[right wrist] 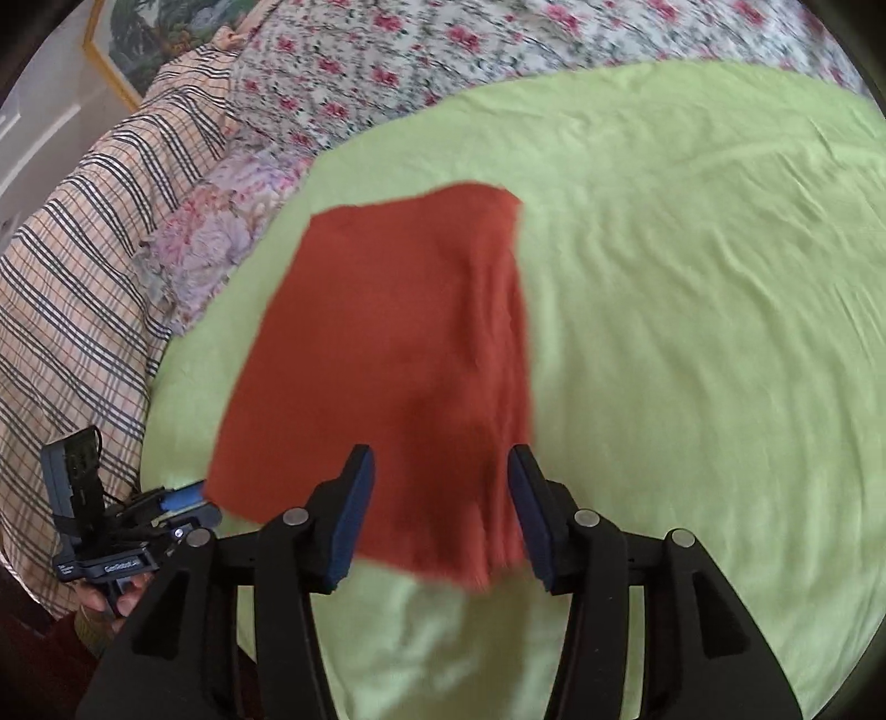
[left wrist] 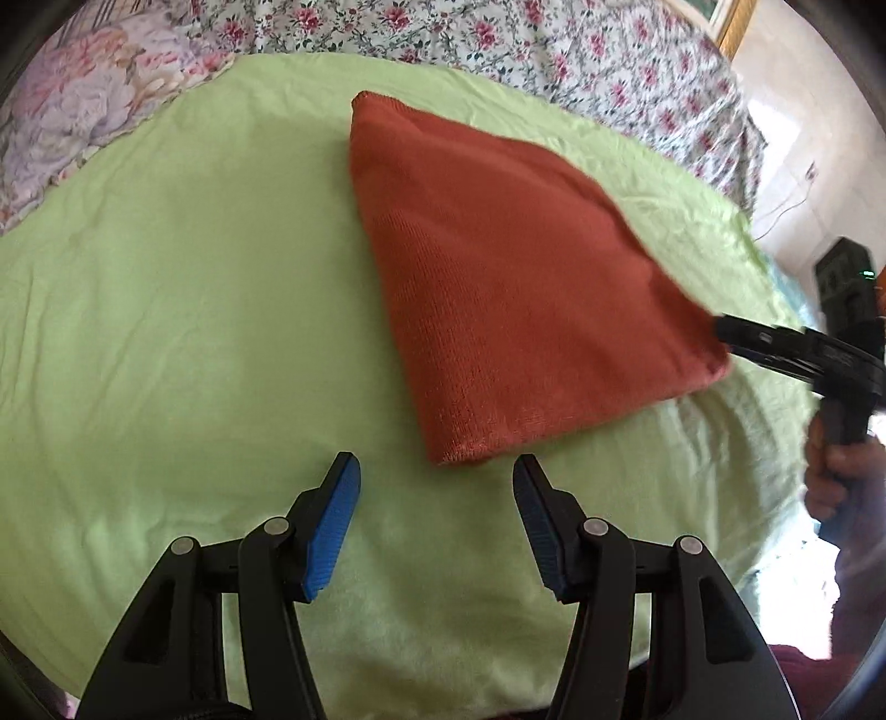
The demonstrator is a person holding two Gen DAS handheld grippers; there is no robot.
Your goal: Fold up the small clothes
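Note:
A folded rust-red knit cloth (left wrist: pixel 498 288) lies on a light green sheet (left wrist: pixel 166 310). My left gripper (left wrist: pixel 437 482) is open and empty, its blue pads just short of the cloth's near corner. In the right wrist view the cloth (right wrist: pixel 387 354) lies flat, its near edge between the open fingers of my right gripper (right wrist: pixel 440 487). From the left wrist view the right gripper (left wrist: pixel 731 338) sits at the cloth's right corner. The left gripper also shows in the right wrist view (right wrist: pixel 183 498) at the cloth's left corner.
The green sheet (right wrist: pixel 692 310) covers a bed. A floral bedspread (left wrist: pixel 498 33) lies behind it, a floral pillow (right wrist: pixel 221 238) and a plaid blanket (right wrist: pixel 83 288) to the left. A framed picture (right wrist: pixel 144 39) hangs on the wall.

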